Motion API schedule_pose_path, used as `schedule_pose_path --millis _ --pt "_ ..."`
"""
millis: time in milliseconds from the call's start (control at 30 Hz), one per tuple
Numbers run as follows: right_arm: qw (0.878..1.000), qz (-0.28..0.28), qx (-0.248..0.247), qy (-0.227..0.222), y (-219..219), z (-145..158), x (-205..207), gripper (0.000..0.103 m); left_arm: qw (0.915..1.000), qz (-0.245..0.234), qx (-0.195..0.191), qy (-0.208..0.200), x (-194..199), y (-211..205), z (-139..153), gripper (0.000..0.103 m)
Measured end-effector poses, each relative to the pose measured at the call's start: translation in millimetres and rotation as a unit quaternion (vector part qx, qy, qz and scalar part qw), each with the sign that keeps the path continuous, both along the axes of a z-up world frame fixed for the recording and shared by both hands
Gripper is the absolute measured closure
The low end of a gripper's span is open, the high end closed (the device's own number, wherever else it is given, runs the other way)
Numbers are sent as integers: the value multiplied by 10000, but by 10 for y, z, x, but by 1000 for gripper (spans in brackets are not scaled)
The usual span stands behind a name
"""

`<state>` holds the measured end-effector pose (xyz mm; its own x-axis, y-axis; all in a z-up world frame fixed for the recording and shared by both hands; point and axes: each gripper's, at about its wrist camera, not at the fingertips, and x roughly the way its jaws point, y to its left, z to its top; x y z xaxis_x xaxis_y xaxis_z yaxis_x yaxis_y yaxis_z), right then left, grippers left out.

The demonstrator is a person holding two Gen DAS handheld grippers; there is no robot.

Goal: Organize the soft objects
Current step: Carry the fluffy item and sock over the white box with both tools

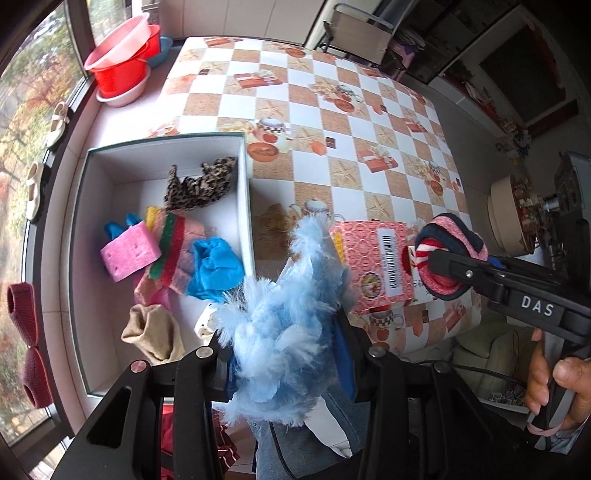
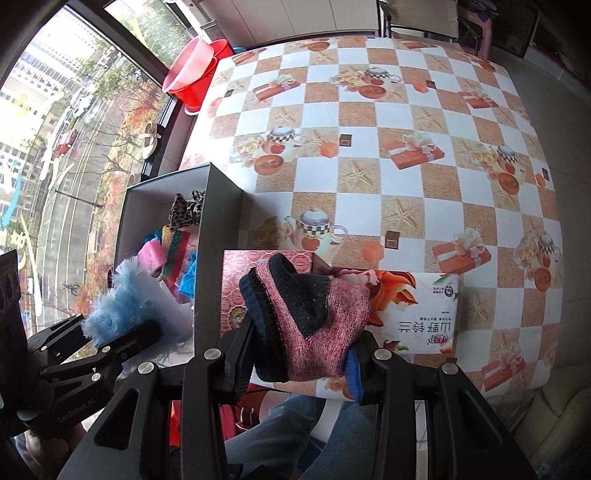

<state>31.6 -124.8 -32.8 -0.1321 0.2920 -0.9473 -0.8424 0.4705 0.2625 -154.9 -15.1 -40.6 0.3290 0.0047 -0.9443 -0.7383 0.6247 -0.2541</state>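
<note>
My left gripper (image 1: 284,343) is shut on a fluffy light-blue soft thing (image 1: 284,317), held just right of the white box's (image 1: 162,147) near right corner. The box holds a leopard-print cloth (image 1: 201,184), a pink sponge (image 1: 129,254), a striped scouring pad (image 1: 171,247), a blue cloth (image 1: 214,266) and a beige sock (image 1: 155,336). My right gripper (image 2: 299,354) is shut on a pink-and-navy knitted sock (image 2: 310,317), held above a pink patterned packet (image 2: 258,288) at the table's near edge. The right gripper also shows in the left wrist view (image 1: 443,266), and the left gripper in the right wrist view (image 2: 122,332).
The checked tablecloth (image 1: 332,122) covers the table. Red and pink basins (image 1: 122,59) stand on the sill at the far left. Shoes (image 1: 59,122) lie along the window. A white printed packet (image 2: 417,310) lies beside the pink one. A chair (image 1: 362,33) stands behind the table.
</note>
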Motion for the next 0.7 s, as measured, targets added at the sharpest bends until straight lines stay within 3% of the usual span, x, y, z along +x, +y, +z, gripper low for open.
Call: schedule_pose_path --millis 700 --pt "9936 1115 -69 -162 552 24 -677 61 9944 1036 -170 100 -769 263 -221 59"
